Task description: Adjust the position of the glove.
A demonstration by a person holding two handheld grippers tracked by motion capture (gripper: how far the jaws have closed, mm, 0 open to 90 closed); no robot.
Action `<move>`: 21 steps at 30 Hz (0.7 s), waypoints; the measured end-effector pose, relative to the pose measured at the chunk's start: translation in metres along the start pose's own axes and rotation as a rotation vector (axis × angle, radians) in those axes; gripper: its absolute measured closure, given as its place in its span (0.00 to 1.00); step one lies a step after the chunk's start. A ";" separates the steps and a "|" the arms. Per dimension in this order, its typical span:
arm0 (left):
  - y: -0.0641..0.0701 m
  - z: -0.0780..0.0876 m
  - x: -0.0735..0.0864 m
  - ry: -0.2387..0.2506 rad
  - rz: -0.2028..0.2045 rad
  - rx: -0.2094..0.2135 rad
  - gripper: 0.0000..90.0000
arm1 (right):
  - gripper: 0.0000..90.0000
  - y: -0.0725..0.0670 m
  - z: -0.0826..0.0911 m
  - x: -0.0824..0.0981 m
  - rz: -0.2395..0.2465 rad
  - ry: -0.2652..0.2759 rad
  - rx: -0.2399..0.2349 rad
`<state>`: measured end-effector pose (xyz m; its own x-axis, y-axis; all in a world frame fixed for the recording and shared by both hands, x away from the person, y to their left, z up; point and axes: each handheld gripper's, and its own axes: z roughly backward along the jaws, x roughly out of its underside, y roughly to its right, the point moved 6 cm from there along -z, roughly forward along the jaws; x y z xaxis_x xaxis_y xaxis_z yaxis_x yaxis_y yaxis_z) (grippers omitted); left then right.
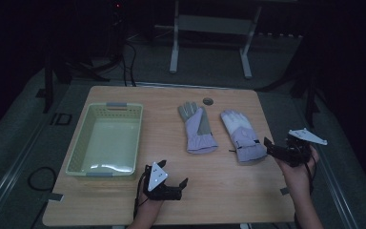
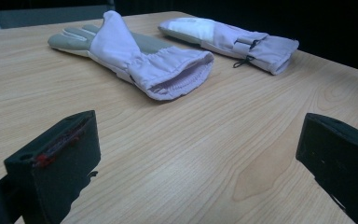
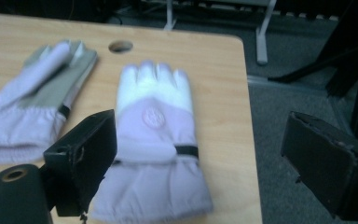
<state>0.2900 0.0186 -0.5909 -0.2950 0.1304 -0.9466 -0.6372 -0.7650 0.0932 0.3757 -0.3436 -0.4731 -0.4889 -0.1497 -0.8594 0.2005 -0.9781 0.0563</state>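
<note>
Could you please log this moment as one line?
left gripper: open, idle | right gripper: open, at right glove cuff | left glove: flat on table | basket: empty

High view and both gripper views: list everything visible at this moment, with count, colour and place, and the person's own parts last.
Gloves: 2, lilac. The left glove has grey fingers and palm and lies at table centre; the right glove has a white back and lies beside it, apart from it, near the table's right edge.
Basket: 1, pale green plastic with perforated walls, on the table's left, nothing in it.
Table: 1, light wood, with a round hole near the far edge.
Frame legs: white metal, on the floor beyond the table.
Left gripper: black, jaws open, low over the near edge.
Right gripper: black, jaws open, at the right glove's cuff.
Forearms: 2, entering from the bottom.
</note>
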 end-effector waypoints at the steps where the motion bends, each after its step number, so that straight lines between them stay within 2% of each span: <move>1: 0.000 0.000 0.000 0.000 0.003 0.000 0.00 | 0.12 -0.004 -0.001 -0.003 0.007 -0.003 -0.021; 7: 0.000 0.000 0.000 0.002 0.001 0.000 0.00 | 0.17 -0.028 -0.003 -0.026 0.019 0.026 -0.078; 9: 0.000 0.000 0.000 0.002 0.004 0.003 0.00 | 0.19 -0.037 -0.005 -0.033 0.025 0.028 -0.121; 14: 0.001 0.000 0.000 0.000 -0.001 0.006 0.00 | 0.24 -0.061 -0.012 -0.047 0.061 0.047 -0.190; 15: 0.001 0.000 0.000 0.000 -0.001 0.006 0.00 | 0.24 -0.061 -0.012 -0.047 0.061 0.047 -0.190; 18: 0.001 0.000 0.000 0.000 -0.001 0.006 0.00 | 0.25 -0.079 -0.023 -0.052 0.083 0.024 -0.234; 21: 0.001 -0.001 0.000 -0.001 0.000 0.005 0.00 | 0.26 -0.087 -0.029 -0.053 0.094 0.016 -0.239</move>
<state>0.2898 0.0173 -0.5910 -0.2957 0.1313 -0.9462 -0.6407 -0.7620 0.0945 0.4089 -0.2463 -0.4468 -0.4456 -0.2347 -0.8639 0.4405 -0.8976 0.0167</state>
